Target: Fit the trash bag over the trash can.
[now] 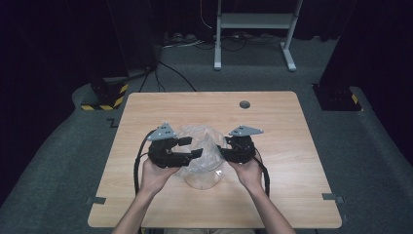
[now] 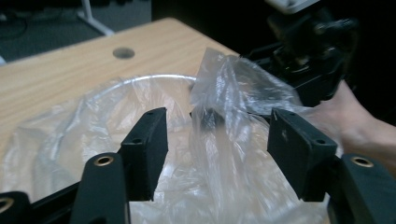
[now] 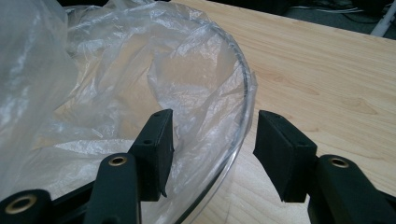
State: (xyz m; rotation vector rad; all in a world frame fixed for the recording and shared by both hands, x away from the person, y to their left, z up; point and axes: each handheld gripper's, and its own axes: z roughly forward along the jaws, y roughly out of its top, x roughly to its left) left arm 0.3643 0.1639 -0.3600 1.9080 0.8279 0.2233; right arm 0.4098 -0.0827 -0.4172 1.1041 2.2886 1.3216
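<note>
A clear round bowl (image 1: 202, 183) stands at the middle of the wooden table, with a crumpled clear plastic bag (image 1: 204, 144) lying in it. My left gripper (image 1: 191, 147) is open at the bowl's left side. In the left gripper view a raised fold of the bag (image 2: 243, 88) stands between the open jaws of that gripper (image 2: 218, 113), above the bowl's rim (image 2: 140, 79). My right gripper (image 1: 223, 150) is open at the bowl's right side. In the right gripper view its jaws (image 3: 215, 115) straddle the rim (image 3: 245, 84), one inside against the bag film (image 3: 140, 60), one outside.
The table (image 1: 272, 112) has a grey round cap (image 1: 244, 104) near its far edge. On the floor behind are a white frame stand (image 1: 253, 22), cables, and a yellow-and-black striped base (image 1: 104, 95). Bare wood surrounds the bowl on every side.
</note>
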